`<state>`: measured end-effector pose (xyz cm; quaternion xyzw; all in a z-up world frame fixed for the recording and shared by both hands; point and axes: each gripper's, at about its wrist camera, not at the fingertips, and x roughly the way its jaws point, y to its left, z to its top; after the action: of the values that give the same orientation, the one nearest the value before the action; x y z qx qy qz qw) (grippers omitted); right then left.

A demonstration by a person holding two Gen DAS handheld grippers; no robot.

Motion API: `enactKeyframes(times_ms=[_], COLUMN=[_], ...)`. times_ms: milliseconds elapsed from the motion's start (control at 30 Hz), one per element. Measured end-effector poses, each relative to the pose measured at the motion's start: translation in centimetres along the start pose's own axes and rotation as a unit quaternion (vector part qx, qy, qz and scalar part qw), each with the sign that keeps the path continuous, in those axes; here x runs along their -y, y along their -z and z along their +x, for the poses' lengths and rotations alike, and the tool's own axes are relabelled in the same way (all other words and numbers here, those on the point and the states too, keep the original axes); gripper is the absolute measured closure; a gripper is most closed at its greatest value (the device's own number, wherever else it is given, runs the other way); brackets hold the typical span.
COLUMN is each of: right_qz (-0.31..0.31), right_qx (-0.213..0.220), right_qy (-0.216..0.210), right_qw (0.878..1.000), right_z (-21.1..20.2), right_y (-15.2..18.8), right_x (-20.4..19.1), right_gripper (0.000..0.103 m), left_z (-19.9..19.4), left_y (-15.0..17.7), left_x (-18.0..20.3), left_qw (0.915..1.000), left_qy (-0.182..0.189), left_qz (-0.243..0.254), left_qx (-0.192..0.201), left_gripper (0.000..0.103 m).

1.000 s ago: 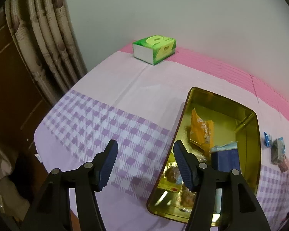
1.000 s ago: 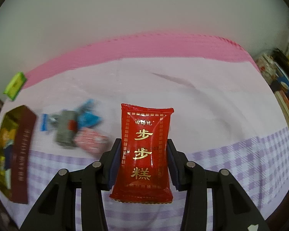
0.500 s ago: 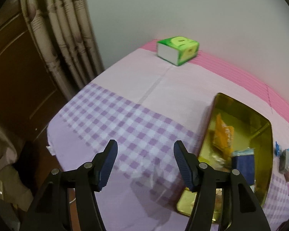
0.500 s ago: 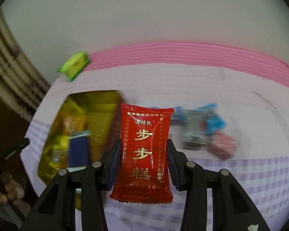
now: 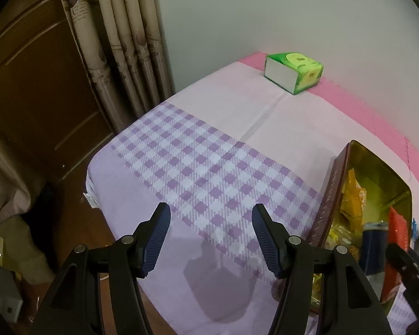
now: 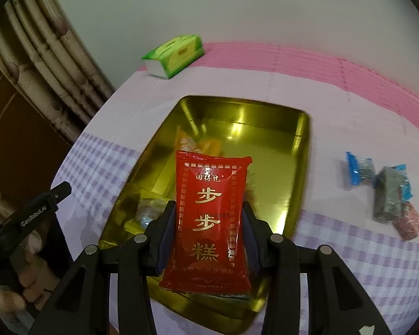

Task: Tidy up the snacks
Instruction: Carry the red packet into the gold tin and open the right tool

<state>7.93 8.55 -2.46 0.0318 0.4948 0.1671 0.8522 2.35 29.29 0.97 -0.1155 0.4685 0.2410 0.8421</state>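
Your right tongs [image 6: 209, 220] pinch the red packet [image 6: 211, 217] by its two long edges, upright, and it hangs over the near half of the gold tin [image 6: 301, 150]. For a clean drop, bring it lower over a bare patch of the tin's floor before you let go; the orange packet [image 6: 209, 146] and other wrapped sweets already lie along the left and near side, so the clear right side looks the better spot. Release low so the slippery film doesn't skid off the shiny wall. Your left tongs [image 5: 211, 236] are spread with nothing between them, hovering over the checked cloth [image 5: 204, 167] just left of the tin; keep them clear of the rim so you don't nudge it. Three or so snacks [image 6: 388, 192] are left on the cloth to the right of the tin, apart from it, and they probably go in next. The desk is covered by a lilac-checked, pale pink and deep pink cloth; a green tissue box [image 5: 293, 72] sits at the far edge by the white wall, with curtains [image 5: 120, 42] and a brown door [image 5: 36, 89] to the left.
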Motion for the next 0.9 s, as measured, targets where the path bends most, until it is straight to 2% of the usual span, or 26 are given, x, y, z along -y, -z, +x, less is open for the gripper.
enactKeyframes(times_ms=[400, 900], right_qz=[0.006, -0.008], right_qx=[-0.024, -0.026], right_qy=[-0.007, -0.032], right_qw=[1.0, 0.999], right_z=[2.2, 1.8], right_y=[0.3, 1.1], right_x=[-1.3, -1.9], right_gripper=[0.061, 0.055], left_z=[0.0, 0.0], left_y=[-0.1, -0.1], left_x=[-0.4, 0.0], left_qw=[0.9999, 1.0], left_qy=[-0.003, -0.001], left_qz=[-0.009, -0.002], left_qx=[0.001, 0.001], left_gripper=[0.042, 0.042])
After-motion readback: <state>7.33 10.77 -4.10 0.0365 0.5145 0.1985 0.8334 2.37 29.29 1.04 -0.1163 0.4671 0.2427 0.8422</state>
